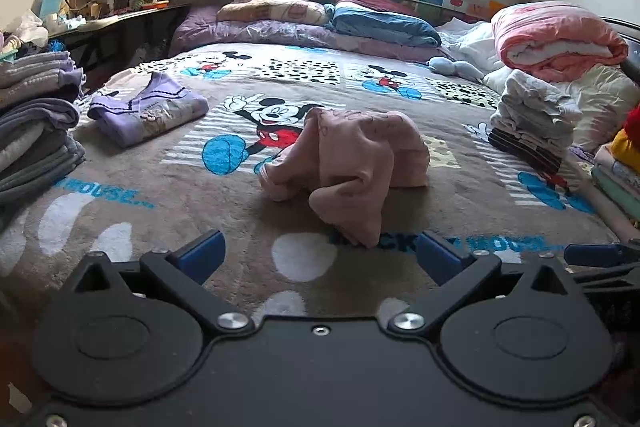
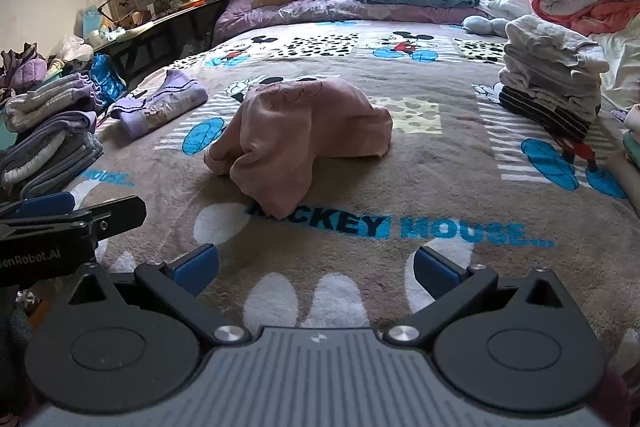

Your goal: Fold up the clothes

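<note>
A crumpled pink garment (image 1: 348, 163) lies in a heap in the middle of the Mickey Mouse bedspread (image 1: 160, 187); it also shows in the right wrist view (image 2: 296, 139). My left gripper (image 1: 320, 255) is open and empty, just short of the garment's near edge. My right gripper (image 2: 316, 271) is open and empty, a little further back from the heap. The left gripper's side (image 2: 60, 223) shows at the left of the right wrist view. A folded purple top (image 1: 148, 111) lies at the left of the bed, also in the right wrist view (image 2: 164, 103).
Stacks of folded clothes stand at the left edge (image 1: 36, 123) and at the right (image 1: 536, 119). A rolled pink quilt (image 1: 556, 39), pillows (image 1: 276, 9) and blankets lie at the head of the bed. A cluttered dark shelf (image 1: 120, 15) runs along the left wall.
</note>
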`<state>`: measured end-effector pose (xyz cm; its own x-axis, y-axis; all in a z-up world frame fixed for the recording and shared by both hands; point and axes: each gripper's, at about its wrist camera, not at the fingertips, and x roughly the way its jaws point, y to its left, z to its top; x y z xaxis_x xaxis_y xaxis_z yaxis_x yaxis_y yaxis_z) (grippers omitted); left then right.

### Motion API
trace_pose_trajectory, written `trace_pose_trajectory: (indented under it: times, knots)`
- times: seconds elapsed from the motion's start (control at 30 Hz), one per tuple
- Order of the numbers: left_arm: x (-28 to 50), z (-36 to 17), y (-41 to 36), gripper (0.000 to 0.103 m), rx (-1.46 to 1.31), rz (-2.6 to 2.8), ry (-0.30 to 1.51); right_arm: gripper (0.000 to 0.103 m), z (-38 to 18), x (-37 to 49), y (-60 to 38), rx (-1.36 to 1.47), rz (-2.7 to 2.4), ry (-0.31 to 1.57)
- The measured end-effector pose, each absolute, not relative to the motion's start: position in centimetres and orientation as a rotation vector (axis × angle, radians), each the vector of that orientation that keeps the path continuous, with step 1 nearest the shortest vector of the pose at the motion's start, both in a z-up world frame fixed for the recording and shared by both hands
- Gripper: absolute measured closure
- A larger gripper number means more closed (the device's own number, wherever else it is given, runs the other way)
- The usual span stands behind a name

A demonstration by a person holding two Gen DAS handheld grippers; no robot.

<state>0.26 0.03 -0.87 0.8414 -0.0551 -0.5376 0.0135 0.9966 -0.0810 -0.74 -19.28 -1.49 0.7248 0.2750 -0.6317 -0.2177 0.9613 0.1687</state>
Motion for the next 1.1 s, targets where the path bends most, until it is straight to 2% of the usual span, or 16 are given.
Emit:
trace_pose_trajectory:
  times: [1.1]
  knots:
    - [0.21, -0.90, -0.07, 0.000, -0.066, -0.033, 0.568, 0.000, -1.79, -0.68, -19.51, 0.101, 0.279, 0.712]
